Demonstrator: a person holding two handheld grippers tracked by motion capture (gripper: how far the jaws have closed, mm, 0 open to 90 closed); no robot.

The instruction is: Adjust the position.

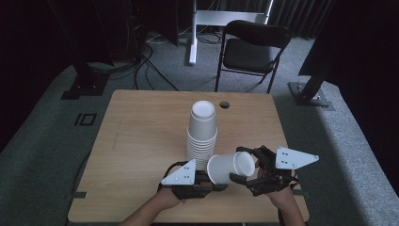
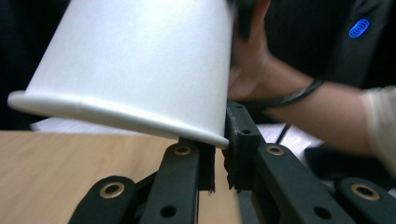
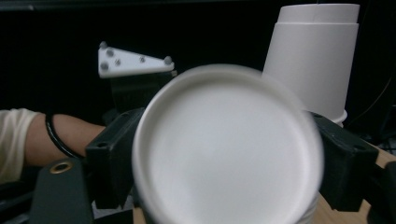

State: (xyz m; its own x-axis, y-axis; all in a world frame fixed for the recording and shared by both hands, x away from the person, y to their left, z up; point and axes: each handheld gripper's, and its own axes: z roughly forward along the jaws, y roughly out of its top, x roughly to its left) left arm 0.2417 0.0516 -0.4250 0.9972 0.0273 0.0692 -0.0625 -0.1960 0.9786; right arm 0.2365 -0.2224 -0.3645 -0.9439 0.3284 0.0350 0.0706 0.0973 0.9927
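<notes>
Together we hold a single paper cup (image 1: 231,167) on its side above the near edge of the table (image 1: 141,141), between our two grippers. Our right gripper (image 1: 244,165) has its jaws set against the narrow base end of the cup, one on each side; in the right gripper view the round bottom of the cup (image 3: 228,149) faces the camera, with a black jaw pressed against each flank, so this gripper is clamped on the cup. Our left gripper (image 1: 214,184) meets the cup at its wide mouth. In the left gripper view the rolled rim (image 2: 116,114) dips down between the two black jaws, which stand close together on the cup's wall, so we take this gripper as closed on the rim too, though a thin gap shows lower between the pads.

Just behind the held cup stands a tall stack of cups (image 1: 202,134), upside down, near the middle of the table and close to the held one. In the right gripper view the stack (image 3: 313,65) rises at the upper right behind the cup. A small round hole (image 1: 224,104) sits in the table beyond the stack. Past the table's far edge a black folding chair (image 1: 251,49) stands on the grey carpet. Our forearms come in from the near edge, the left wrist wearing a dark band (image 3: 53,135).
</notes>
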